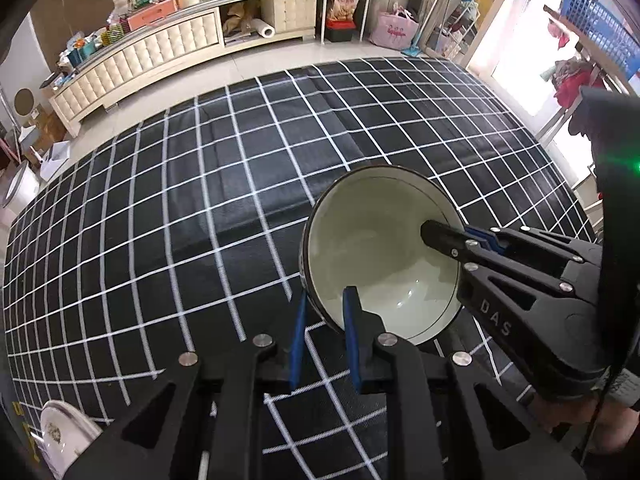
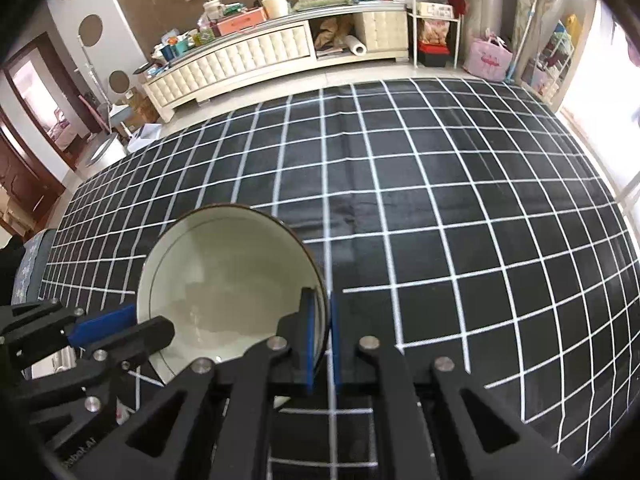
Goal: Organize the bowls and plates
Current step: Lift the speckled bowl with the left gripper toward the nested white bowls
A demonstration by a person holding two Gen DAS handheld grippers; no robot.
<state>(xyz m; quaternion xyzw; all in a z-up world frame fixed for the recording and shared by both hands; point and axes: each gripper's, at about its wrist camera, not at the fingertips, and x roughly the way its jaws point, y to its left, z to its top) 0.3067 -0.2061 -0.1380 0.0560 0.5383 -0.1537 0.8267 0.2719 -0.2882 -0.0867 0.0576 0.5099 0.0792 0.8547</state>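
A cream-white bowl point(image 1: 380, 248) with a dark outside is tipped toward the cameras over the black grid-patterned tablecloth point(image 1: 240, 184). My left gripper point(image 1: 325, 332) is shut on the bowl's near-left rim, one blue pad inside and one outside. My right gripper point(image 1: 452, 236) clamps the opposite rim from the right. In the right wrist view the bowl point(image 2: 224, 264) sits left of centre. There the right gripper point(image 2: 321, 336) pinches its right wall, and the left gripper point(image 2: 150, 322) holds the left rim.
A white plate with a gold emblem point(image 1: 60, 436) lies at the table's near-left corner. The tablecloth point(image 2: 440, 220) stretches far and right of the bowl. A long cream cabinet point(image 1: 160, 52) with clutter stands beyond the table on the floor.
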